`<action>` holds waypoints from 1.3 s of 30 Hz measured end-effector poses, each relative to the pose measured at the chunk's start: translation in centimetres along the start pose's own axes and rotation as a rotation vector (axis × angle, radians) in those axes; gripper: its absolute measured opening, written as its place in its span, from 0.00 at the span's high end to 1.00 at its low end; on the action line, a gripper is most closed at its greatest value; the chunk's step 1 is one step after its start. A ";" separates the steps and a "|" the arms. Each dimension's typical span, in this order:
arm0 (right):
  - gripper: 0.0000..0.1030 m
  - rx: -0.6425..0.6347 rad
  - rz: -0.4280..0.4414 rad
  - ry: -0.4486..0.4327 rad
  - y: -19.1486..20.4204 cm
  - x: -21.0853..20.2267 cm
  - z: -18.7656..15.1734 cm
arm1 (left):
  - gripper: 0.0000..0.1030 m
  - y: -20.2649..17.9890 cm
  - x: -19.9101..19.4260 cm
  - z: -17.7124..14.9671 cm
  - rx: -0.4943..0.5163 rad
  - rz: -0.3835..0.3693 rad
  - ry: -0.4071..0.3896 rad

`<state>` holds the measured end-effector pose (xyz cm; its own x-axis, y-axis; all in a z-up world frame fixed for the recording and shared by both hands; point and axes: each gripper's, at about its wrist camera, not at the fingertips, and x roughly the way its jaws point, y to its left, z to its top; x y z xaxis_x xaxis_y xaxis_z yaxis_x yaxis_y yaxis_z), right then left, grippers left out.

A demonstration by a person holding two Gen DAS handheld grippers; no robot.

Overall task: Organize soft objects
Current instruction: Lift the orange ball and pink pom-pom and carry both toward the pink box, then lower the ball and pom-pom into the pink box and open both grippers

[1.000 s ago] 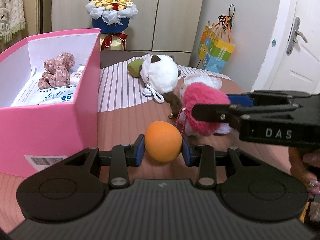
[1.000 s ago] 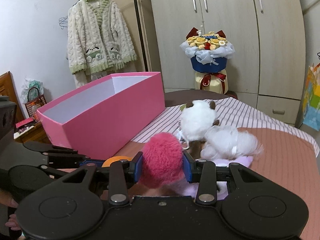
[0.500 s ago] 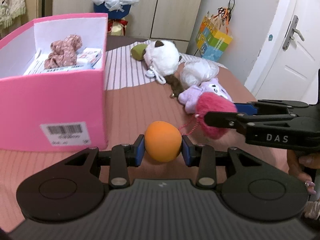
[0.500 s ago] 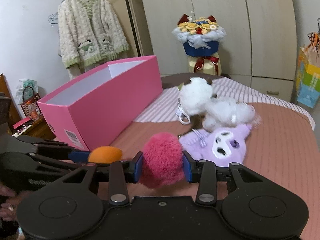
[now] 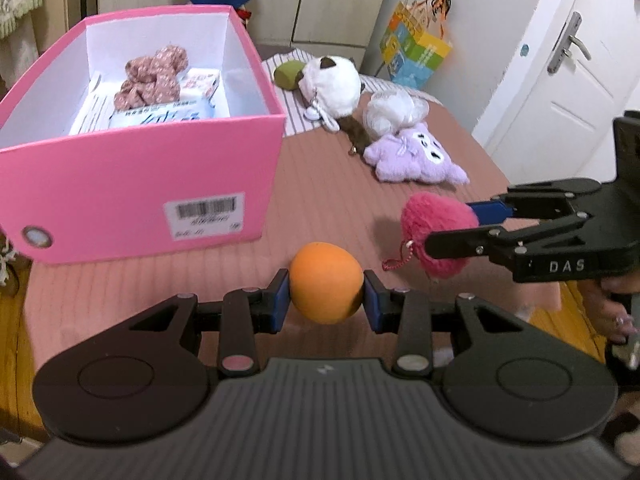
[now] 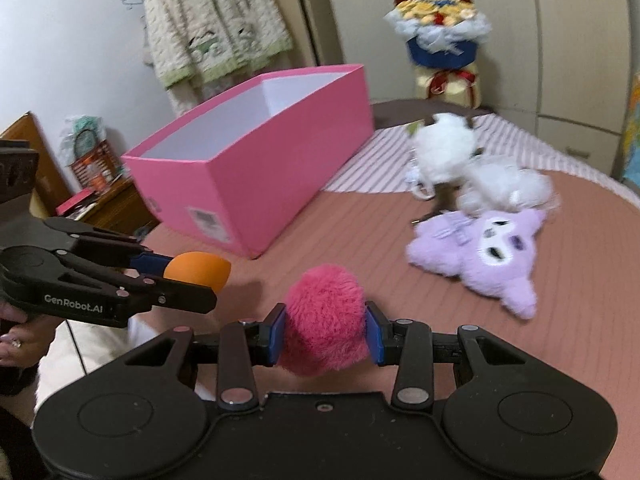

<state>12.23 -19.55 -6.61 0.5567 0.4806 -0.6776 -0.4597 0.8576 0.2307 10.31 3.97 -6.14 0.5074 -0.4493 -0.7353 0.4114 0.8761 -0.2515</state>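
Both tools have backed off toward the bed's near edge since a second ago, left tool (image 5: 326,295) pinching the orange ball (image 5: 326,283), right tool (image 6: 325,335) squeezing the pink pompom (image 6: 325,320), and I worry either squishy thing could pop out before reaching the pink box (image 5: 140,184).

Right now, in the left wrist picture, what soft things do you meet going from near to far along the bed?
Orange ball between the left gripper's fingers → fluffy pink pompom → purple plush → white plush → green plush.
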 end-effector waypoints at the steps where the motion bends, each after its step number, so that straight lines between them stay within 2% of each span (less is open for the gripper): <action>1: 0.56 -0.001 0.016 0.008 0.3 0.0 0.1 | 0.64 0.4 -0.5 0.1 -0.007 -0.013 0.011; 9: 0.56 -0.023 0.134 0.057 3.1 -0.8 1.7 | 0.64 1.8 -5.3 0.7 0.002 -0.022 0.041; 18: 0.56 -0.091 0.217 0.049 6.7 -1.9 4.5 | 0.64 2.3 -9.8 1.4 0.050 0.031 -0.024; 28: 0.56 -0.152 0.233 -0.059 8.8 -2.5 8.2 | 0.64 3.7 -11.9 3.8 0.061 0.059 -0.130; 39: 0.56 -0.181 0.187 -0.177 8.5 -0.7 13.0 | 0.64 7.6 -10.7 8.5 -0.003 0.061 -0.228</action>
<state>16.92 -10.20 4.87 0.5550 0.6653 -0.4994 -0.6724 0.7122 0.2015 14.43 13.99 5.11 0.6891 -0.4230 -0.5884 0.3726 0.9032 -0.2129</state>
